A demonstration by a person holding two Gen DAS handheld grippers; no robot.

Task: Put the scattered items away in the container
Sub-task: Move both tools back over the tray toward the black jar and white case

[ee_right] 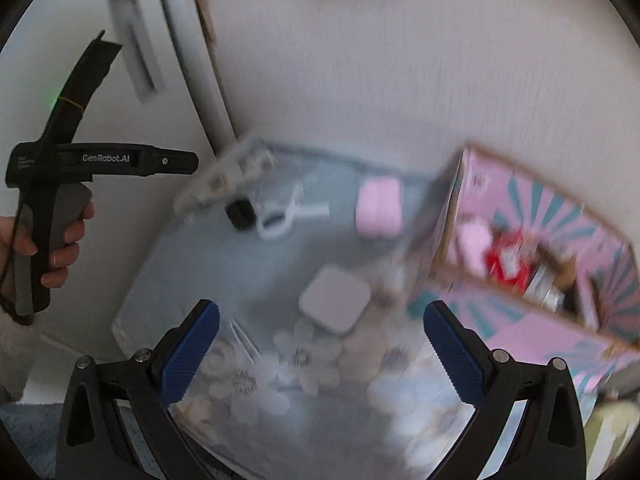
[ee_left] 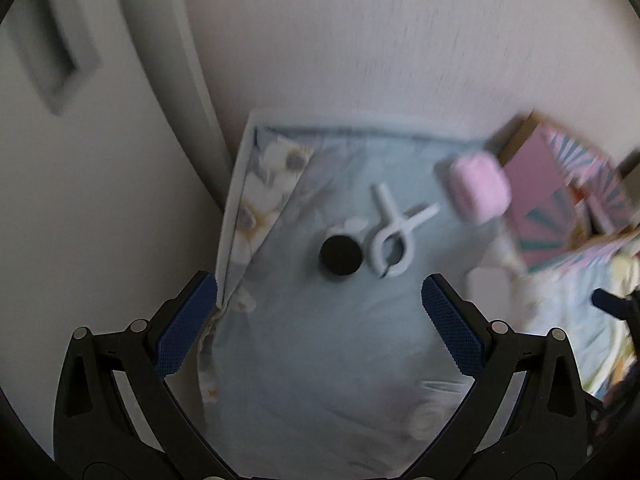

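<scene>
A pink and teal cardboard box (ee_right: 532, 332) stands open at the right on a pale blue floral cloth (ee_left: 320, 340); it also shows in the left wrist view (ee_left: 560, 200). On the cloth lie a black round cap (ee_left: 341, 255), a white plastic clip (ee_left: 394, 236), a pink case (ee_left: 478, 190) and a white square case (ee_right: 334, 304). The cap (ee_right: 240, 214), clip (ee_right: 288, 214) and pink case (ee_right: 379, 210) show in the right wrist view too. My left gripper (ee_left: 320, 320) is open and empty, above the cloth short of the cap. My right gripper (ee_right: 322, 356) is open and empty, just short of the white case.
Inside the box lie a red item (ee_right: 508, 264), a pink item (ee_right: 474, 246) and others, blurred. A white wall (ee_left: 360, 40) rises behind the cloth, with a white door frame (ee_left: 172, 80) at the left. The hand holding the left gripper's body (ee_right: 60, 200) is at the left.
</scene>
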